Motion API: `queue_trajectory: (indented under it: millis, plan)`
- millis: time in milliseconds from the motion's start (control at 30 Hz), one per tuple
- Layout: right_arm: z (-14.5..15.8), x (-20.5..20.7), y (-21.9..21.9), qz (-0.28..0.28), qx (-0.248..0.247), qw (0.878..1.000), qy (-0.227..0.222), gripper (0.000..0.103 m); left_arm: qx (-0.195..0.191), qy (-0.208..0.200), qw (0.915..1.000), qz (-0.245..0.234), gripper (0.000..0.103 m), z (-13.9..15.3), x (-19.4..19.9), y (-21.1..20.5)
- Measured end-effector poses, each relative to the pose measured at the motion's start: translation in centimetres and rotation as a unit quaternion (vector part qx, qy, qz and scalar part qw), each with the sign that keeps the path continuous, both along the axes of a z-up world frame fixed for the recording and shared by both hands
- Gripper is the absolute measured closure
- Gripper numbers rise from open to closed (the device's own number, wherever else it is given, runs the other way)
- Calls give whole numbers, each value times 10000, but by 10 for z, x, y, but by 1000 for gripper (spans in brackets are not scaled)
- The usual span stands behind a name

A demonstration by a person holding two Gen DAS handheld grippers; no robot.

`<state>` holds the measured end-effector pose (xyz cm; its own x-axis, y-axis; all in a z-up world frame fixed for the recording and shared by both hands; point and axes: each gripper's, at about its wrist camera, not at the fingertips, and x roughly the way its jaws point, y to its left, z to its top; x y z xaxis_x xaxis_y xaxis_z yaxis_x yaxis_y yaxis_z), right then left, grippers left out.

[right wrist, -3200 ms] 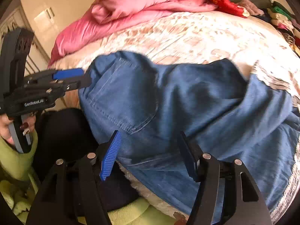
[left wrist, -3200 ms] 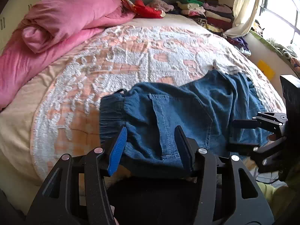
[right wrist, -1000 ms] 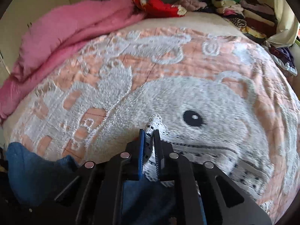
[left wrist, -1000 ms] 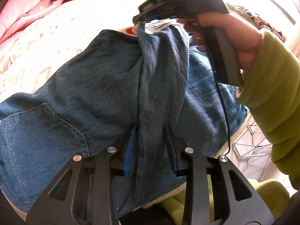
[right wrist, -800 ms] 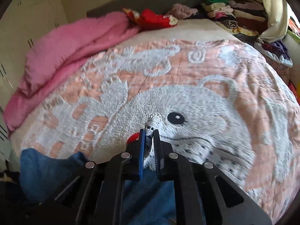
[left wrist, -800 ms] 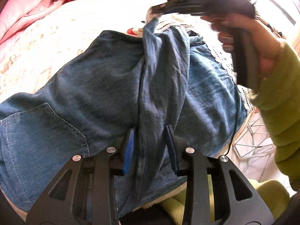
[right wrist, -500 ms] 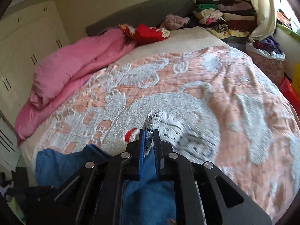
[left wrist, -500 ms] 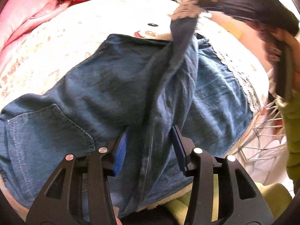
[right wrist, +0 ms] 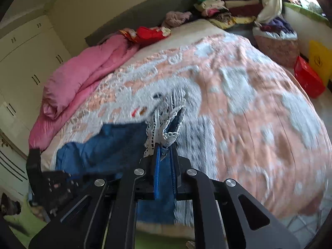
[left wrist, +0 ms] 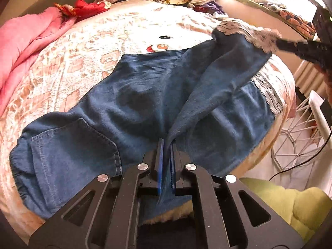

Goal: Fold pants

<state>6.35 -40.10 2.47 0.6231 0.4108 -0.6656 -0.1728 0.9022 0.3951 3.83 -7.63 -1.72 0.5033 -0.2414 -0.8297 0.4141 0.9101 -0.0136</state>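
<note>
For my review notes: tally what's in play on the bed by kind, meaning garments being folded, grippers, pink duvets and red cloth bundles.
Denim pants: 1
Grippers: 2, left gripper and right gripper, each clamped on the denim
Pink duvet: 1
Red cloth bundle: 1
Total: 5

No legible text or labels.
</note>
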Motion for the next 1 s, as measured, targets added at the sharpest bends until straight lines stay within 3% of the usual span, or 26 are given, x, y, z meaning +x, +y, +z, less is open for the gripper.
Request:
queue_trajectory:
  millis: [300, 400, 433, 500, 533, 600, 667, 867, 1000]
  plan:
    - [-60, -28, -20, -304, 283, 9949, 924, 92, 154, 196, 9997, -29, 102, -13, -8, -15]
    - [-65, -30, -21, -295, 386, 9942, 956, 90, 201, 264, 9994, 16, 102, -19, -6, -17]
    - [-66, -30, -21, -291, 439, 9941, 945, 86, 227, 286, 9993, 25, 102, -21, -5, -18]
    - [-68, -29, -24, -369, 560, 9932, 948, 68, 260, 312, 9992, 28, 102, -25, -3, -20]
    - [-68, -27, -26, -417, 603, 9927, 954, 67, 283, 306, 9991, 31, 102, -26, -3, -21]
    - [-72, -24, -28, -464, 718, 9915, 976, 73, 267, 272, 9993, 22, 103, -25, -3, -23]
    - [-72, -25, -29, -409, 663, 9924, 957, 94, 247, 214, 9995, 4, 103, -21, -5, -21]
    - [-63, -41, -36, -295, 423, 9944, 919, 94, 154, 45, 9996, -238, 103, -1, -24, -16]
    - [-69, -45, -39, -335, 265, 9934, 1069, 93, 205, 247, 9988, -371, 103, -11, -27, -21]
